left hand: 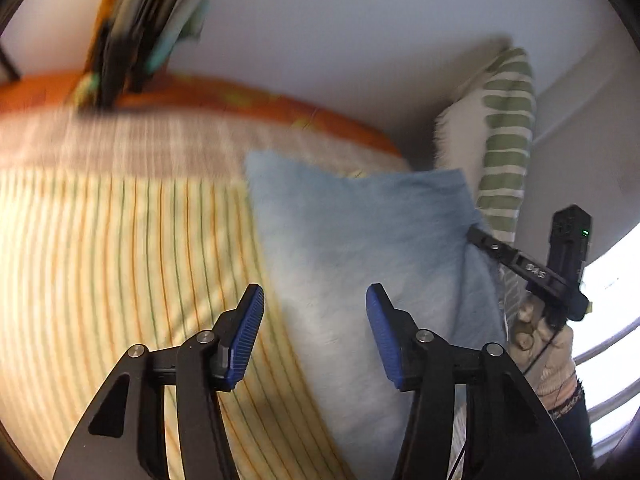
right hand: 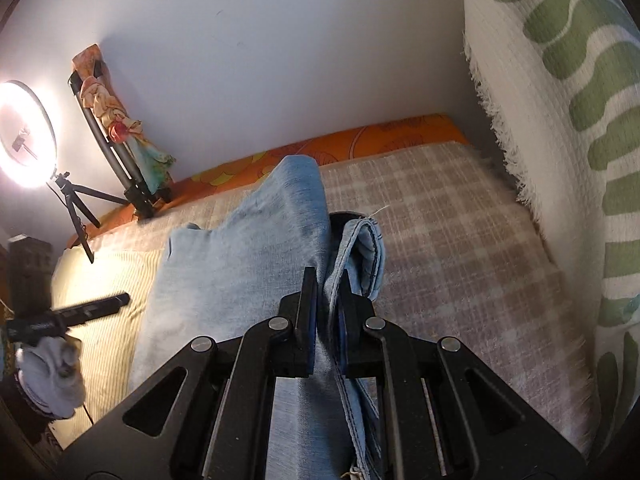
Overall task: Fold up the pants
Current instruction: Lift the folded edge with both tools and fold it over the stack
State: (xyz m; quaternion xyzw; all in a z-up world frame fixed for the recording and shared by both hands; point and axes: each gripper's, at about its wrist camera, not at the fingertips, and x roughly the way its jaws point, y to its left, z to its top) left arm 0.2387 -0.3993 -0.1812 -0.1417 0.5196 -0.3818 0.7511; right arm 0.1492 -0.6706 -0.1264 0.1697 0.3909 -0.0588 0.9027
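Between the right gripper's (right hand: 328, 300) closed pads sits a hemmed edge of the pale blue pants (right hand: 240, 264), the rest draped ahead over the plaid blanket (right hand: 460, 248). Off to its left, the left gripper (left hand: 315, 312) hangs apart and empty above the denim (nothing touching its pads). Best, I'd say, to keep that edge taut and lay it squarely over before letting go.
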